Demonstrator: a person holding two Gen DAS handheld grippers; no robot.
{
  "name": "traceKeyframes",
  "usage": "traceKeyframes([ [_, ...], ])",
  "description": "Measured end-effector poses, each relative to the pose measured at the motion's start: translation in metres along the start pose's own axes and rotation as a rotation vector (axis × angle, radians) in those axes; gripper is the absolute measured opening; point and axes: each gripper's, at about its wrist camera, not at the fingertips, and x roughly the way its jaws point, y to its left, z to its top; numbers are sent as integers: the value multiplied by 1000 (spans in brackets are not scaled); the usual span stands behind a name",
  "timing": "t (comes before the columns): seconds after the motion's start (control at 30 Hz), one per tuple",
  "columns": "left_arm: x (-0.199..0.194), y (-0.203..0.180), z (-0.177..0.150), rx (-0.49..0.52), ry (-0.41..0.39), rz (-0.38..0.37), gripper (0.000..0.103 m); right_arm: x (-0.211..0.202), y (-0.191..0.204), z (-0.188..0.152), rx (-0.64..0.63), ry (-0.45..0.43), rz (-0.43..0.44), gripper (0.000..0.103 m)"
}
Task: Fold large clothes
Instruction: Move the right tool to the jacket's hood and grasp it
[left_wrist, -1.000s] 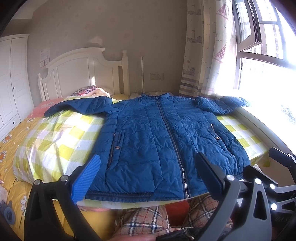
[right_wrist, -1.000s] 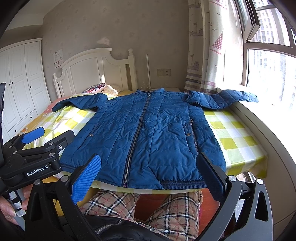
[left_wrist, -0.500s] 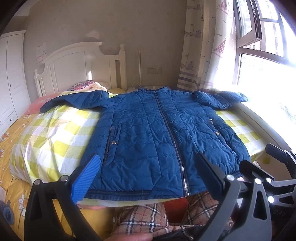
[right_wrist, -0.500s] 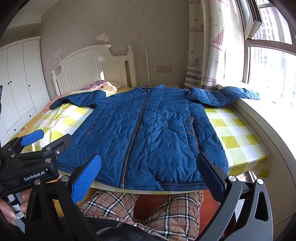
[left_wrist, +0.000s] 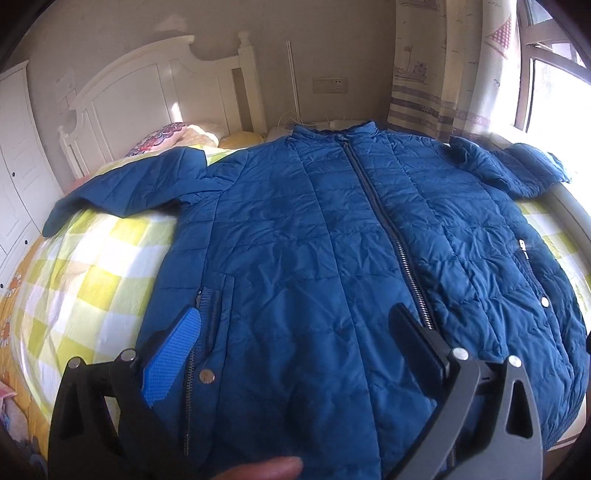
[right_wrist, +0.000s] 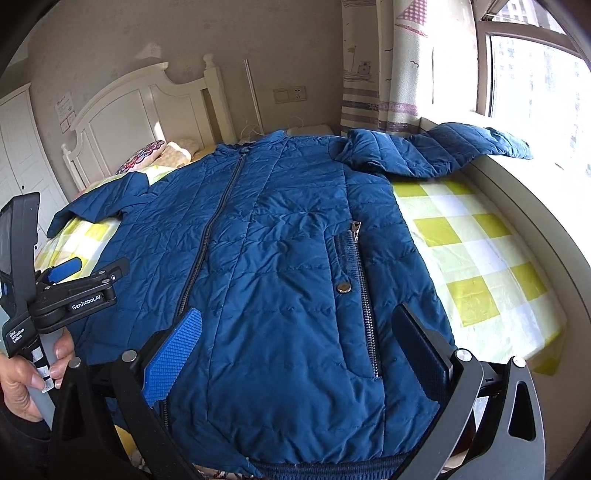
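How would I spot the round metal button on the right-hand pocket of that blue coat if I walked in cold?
Start at the bed with the yellow-and-white checked cover under the window, where a blue quilted jacket lies front up, zipped closed. On its window-side half, find the slanted pocket zipper. The snap button is the single round metal disc just left of that zipper, unlike the dangling zipper pull above it.

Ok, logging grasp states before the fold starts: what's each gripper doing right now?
Left gripper: open, empty, above the blue jacket.
Right gripper: open, empty, above the jacket.
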Motion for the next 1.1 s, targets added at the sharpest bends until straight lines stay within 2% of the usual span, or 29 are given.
traceKeyframes([
  [0.13, 76, 9, 46, 15, 67, 73, 101, 46, -67, 58, 165, -2, -70, 99],
  [0.27, 122, 19, 75, 7, 104, 58, 101, 83, -125, 104, 304, -24, -104, 99],
  [0.33, 140, 21, 76, 0, 126, 43, 101, 102, -150, 121, 371, -28, -80, 99],
  [0.47, 150, 31, 71, -68, 120, -26, 101, 152, -192, 141, 522, 0, -81, 99],
  [0.57, 148, 29, 68, -69, 121, -28, 101, 186, -212, 154, 608, 15, -108, 99],
  [0.7, 146, 30, 66, -78, 122, -38, 101, 211, -227, 171, 672, -12, -140, 99],
  [0.73, 147, 29, 66, -74, 122, -32, 101, 213, -229, 175, 686, -21, -151, 97],
  [0.77, 147, 28, 66, -71, 121, -29, 101, 216, -227, 180, 688, -11, -141, 69],
  [0.8, 146, 29, 66, -73, 121, -32, 101, 218, -221, 187, 664, 12, -134, 50],
  [0.83, 147, 30, 66, -77, 121, -35, 101, 214, -207, 196, 611, -1, -165, 30],
  [0.87, 147, 30, 67, -76, 121, -34, 101, 206, -186, 205, 523, -47, -194, 21],
  [0.97, 147, 31, 66, -77, 120, -34, 101, 178, -108, 229, 240, -175, -195, 16],
  [1.1, 146, 31, 66, -77, 119, -33, 101, 164, 13, 230, -153, -250, -117, 15],
])
